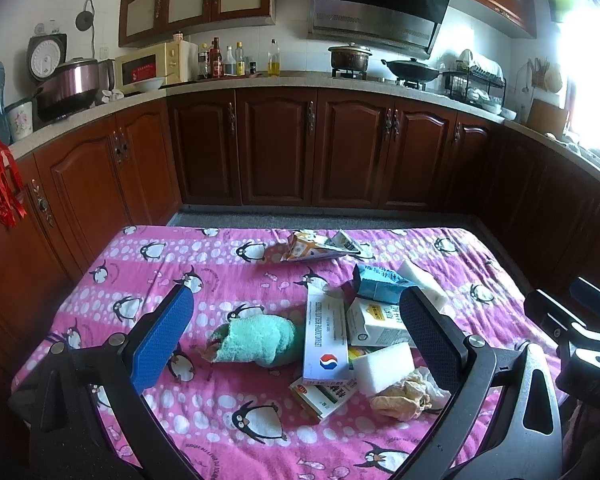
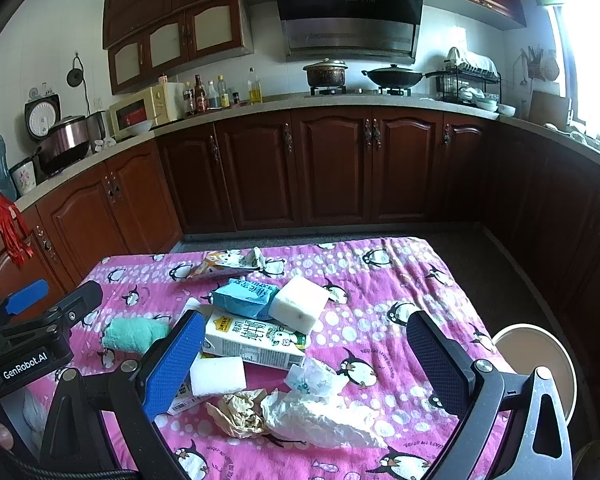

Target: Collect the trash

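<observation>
Here both the left gripper (image 1: 296, 336) and right gripper (image 2: 306, 354) gape empty; only the right view shows the bin (image 2: 540, 344).

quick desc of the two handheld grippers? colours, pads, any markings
Both match: black linkage frames with silver pivot bolts. On each, the left gripper and the right gripper, one jaw carries a bright blue textured pad, the other a dark one. The left unit's body bears white "GenRobot.AI" lettering.

Dark wooden cabinets (image 1: 276, 144) run under a pale counter (image 1: 300, 80) along white tiled walls (image 2: 44, 40). A range hood (image 2: 348, 20) hangs at upper centre. Bright window light (image 1: 592, 60) floods the upper right. The floor (image 2: 500, 264) is dark.
</observation>
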The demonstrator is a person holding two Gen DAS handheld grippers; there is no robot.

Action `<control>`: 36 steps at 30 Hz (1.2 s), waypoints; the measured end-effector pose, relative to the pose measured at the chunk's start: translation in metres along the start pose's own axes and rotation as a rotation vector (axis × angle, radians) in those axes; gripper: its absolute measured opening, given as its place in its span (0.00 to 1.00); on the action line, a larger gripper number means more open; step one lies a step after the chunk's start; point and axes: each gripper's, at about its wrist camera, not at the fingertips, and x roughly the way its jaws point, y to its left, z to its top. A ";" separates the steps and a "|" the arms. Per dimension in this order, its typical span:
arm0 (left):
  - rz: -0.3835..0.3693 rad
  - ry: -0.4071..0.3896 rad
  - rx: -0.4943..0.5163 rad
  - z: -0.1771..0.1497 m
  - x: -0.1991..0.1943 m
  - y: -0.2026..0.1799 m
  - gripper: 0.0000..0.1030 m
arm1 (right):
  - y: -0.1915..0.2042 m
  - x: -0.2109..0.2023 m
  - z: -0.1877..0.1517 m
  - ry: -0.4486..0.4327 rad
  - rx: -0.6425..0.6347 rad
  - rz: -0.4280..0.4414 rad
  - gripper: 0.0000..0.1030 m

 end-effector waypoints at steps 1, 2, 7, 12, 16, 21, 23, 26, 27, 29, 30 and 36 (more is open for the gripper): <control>0.000 0.001 0.000 0.000 0.000 0.000 0.99 | -0.001 0.000 0.000 0.002 0.003 0.005 0.97; -0.001 0.004 0.000 -0.001 0.001 0.001 0.99 | -0.001 0.001 0.000 0.003 0.005 0.009 0.97; -0.010 0.036 -0.007 -0.004 0.006 0.010 0.99 | -0.006 0.005 -0.003 0.036 0.010 0.026 0.99; -0.023 0.112 -0.009 -0.013 0.017 0.023 0.99 | -0.014 0.015 -0.011 0.101 0.020 0.058 0.99; -0.054 0.194 -0.014 -0.026 0.029 0.034 0.99 | -0.011 0.027 -0.022 0.174 -0.004 0.112 0.98; -0.080 0.299 -0.044 -0.043 0.045 0.050 0.99 | -0.002 0.055 -0.036 0.295 0.028 0.231 0.86; -0.085 0.320 -0.062 -0.045 0.049 0.054 0.99 | 0.005 0.066 -0.037 0.327 0.036 0.264 0.84; -0.073 0.332 -0.070 -0.047 0.054 0.059 0.99 | 0.021 0.084 -0.036 0.367 0.009 0.293 0.84; -0.063 0.333 -0.064 -0.047 0.055 0.061 0.99 | 0.027 0.091 -0.036 0.381 0.001 0.300 0.84; -0.051 0.343 -0.056 -0.046 0.060 0.064 0.99 | 0.036 0.104 -0.037 0.408 -0.006 0.312 0.84; -0.048 0.346 -0.055 -0.045 0.063 0.066 0.99 | 0.040 0.111 -0.038 0.424 -0.007 0.319 0.84; -0.051 0.363 -0.051 -0.036 0.088 0.074 0.99 | 0.054 0.144 -0.048 0.504 -0.008 0.331 0.71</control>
